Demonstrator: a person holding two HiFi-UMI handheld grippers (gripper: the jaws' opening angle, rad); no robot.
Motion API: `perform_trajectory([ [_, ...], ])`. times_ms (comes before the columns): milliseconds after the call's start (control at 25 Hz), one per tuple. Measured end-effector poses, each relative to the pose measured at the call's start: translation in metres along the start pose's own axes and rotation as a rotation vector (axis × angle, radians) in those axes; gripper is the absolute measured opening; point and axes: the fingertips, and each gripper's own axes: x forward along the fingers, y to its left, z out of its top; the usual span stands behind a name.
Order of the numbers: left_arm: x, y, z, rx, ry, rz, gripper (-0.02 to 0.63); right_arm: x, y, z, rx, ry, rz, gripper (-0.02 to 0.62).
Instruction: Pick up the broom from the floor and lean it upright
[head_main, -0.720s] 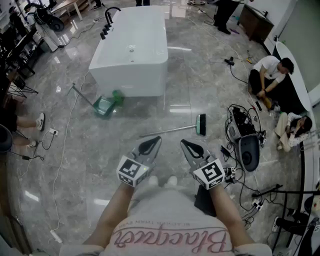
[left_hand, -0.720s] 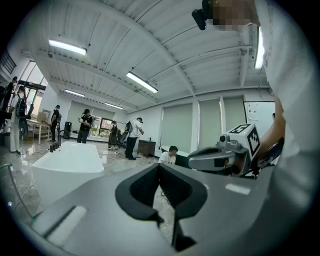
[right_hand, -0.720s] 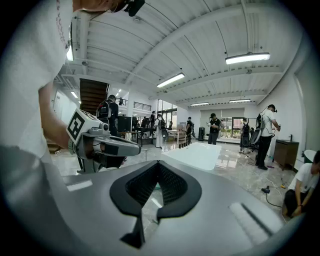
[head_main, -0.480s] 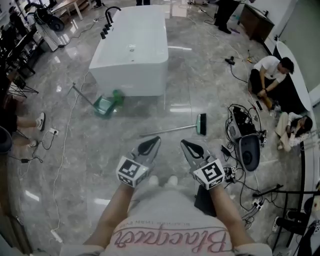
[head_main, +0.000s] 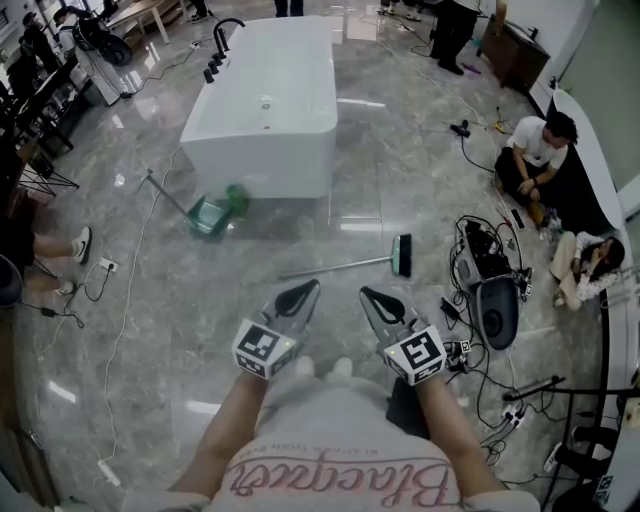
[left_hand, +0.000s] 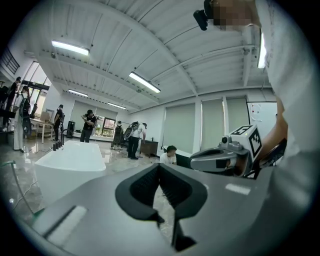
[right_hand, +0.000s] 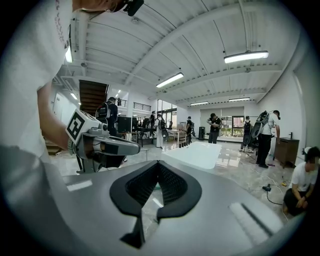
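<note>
The broom (head_main: 345, 265) lies flat on the grey marble floor, its thin metal handle running left and its dark green head (head_main: 402, 254) at the right. My left gripper (head_main: 306, 289) and right gripper (head_main: 368, 295) hover side by side in front of me, short of the handle and well above the floor. Both are shut with nothing between the jaws. In the left gripper view the left gripper (left_hand: 160, 166) has its pads together, and the right gripper (left_hand: 220, 159) shows beside it. In the right gripper view the right gripper (right_hand: 159, 164) is likewise shut and empty.
A white bathtub (head_main: 265, 100) stands beyond the broom. A green dustpan (head_main: 210, 212) lies at its near left corner. Cables and black equipment (head_main: 490, 295) crowd the floor at right, where people sit (head_main: 535, 150). More people stand at the far end of the room.
The head view has drifted slightly. Both grippers keep the same place, shut, and the broom lies where it did.
</note>
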Motion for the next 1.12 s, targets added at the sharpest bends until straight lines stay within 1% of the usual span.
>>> perform_trajectory([
  [280, 0.017, -0.001, 0.006, 0.018, -0.012, 0.032, 0.0, -0.004, -0.013, -0.005, 0.006, -0.025, 0.026, 0.002],
  [440, 0.021, 0.0, 0.001, 0.001, -0.008, 0.055, 0.0, 0.002, -0.019, -0.012, 0.016, -0.016, 0.038, 0.002],
  [560, 0.021, 0.009, -0.001, -0.014, 0.002, 0.069, 0.0, 0.011, -0.021, -0.013, 0.021, -0.002, 0.05, 0.002],
  [680, 0.026, 0.028, -0.003, -0.032, 0.002, 0.079, 0.0, 0.022, -0.03, -0.015, 0.029, 0.02, 0.043, 0.002],
  [800, 0.035, 0.057, -0.005, -0.047, 0.006, 0.089, 0.0, 0.042, -0.044, -0.017, 0.047, 0.039, 0.024, 0.002],
  [1040, 0.063, 0.116, -0.009, -0.063, 0.035, 0.044, 0.0, 0.103, -0.066, -0.01, 0.083, 0.045, -0.006, 0.002],
  [1120, 0.07, 0.135, -0.006, -0.065, 0.042, 0.029, 0.0, 0.124, -0.067, -0.007, 0.091, 0.052, -0.001, 0.002],
])
